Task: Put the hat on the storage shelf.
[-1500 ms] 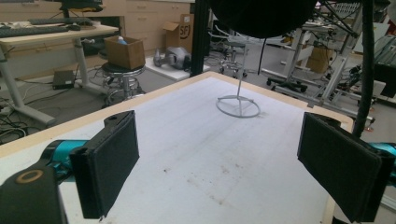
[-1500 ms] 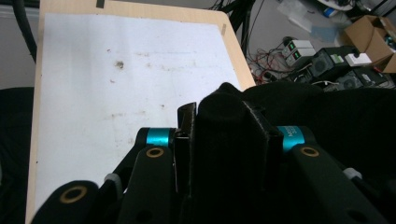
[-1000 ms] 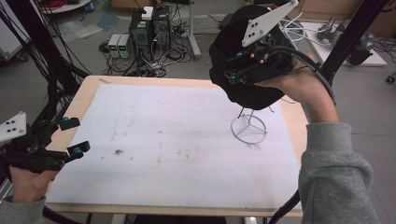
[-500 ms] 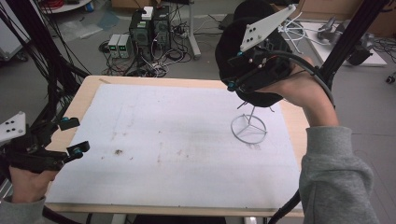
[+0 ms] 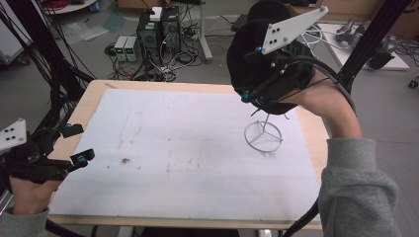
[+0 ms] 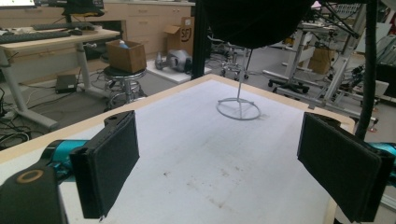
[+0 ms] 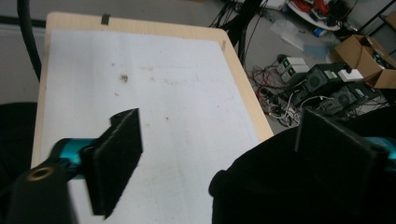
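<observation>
Black hat (image 5: 257, 54) sits atop a thin white wire stand (image 5: 263, 136) toward the far right of the table (image 5: 89, 98) — its dark crown covers the top of the stand's upright rod, and only the round wire base shows on the white sheet (image 5: 188, 148) below. From the left gripper view the hat (image 6: 259, 21) hangs at the top of the frame over the stand (image 6: 239, 107), well apart from that gripper. The right gripper (image 5: 262, 79) is up beside the hat, held by a hand in a grey sleeve (image 5: 360, 192); its jaws have just been opening and now stand wide. In the right gripper view the hat's black cloth (image 7: 280, 182) lies low between the jaws and against the right-hand one, while the left-hand pad (image 7: 119, 154) is clear of it, so the grip is released. The left gripper (image 5: 74, 145) rests at the near left edge of the table — jaws spread wide, nothing between them. Small brown stains (image 5: 124, 160) mark the sheet near it. Computers and tangled cables (image 5: 158, 34) lie on the floor beyond the far edge.
</observation>
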{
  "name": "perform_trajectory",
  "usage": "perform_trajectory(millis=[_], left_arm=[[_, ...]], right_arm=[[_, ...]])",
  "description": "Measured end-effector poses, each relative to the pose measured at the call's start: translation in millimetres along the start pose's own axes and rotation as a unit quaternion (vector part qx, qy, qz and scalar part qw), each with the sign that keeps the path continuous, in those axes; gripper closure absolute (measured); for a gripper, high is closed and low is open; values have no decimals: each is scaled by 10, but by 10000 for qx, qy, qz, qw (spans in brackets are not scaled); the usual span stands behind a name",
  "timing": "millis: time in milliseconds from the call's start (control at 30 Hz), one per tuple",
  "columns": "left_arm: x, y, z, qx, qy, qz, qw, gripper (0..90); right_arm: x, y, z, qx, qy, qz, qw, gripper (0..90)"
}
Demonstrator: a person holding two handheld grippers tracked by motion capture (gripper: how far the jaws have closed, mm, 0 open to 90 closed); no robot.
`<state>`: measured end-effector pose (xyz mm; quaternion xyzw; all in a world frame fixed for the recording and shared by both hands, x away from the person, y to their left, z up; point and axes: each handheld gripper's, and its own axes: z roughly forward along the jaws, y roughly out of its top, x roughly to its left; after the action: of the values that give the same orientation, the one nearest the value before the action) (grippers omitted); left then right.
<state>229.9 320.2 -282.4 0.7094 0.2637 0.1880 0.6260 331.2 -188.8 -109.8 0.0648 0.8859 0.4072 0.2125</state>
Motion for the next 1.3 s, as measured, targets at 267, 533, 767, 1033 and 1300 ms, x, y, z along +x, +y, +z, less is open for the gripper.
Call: perform_trajectory(millis=[267,533,767,1033,1300], left_arm=[[-27,5,21,15,-23,29,10000,129],[-79,19,49,36,-93,82,9999,129],[-137,22,86,41,-274,141,9995,129],[-195,42,98,14,-352,171,9992,129],[-221,48,93,33,-306,200,9993,129]], right_arm=[[102,-24,-107,-275,368,50,9989,113],[224,-122,-137,-673,638,266,9953,113],[346,-324,-149,-1002,753,453,9911,113],[555,-581,-123,-1178,776,575,9883,114],[784,-877,-94,-1288,608,675,9875,114]])
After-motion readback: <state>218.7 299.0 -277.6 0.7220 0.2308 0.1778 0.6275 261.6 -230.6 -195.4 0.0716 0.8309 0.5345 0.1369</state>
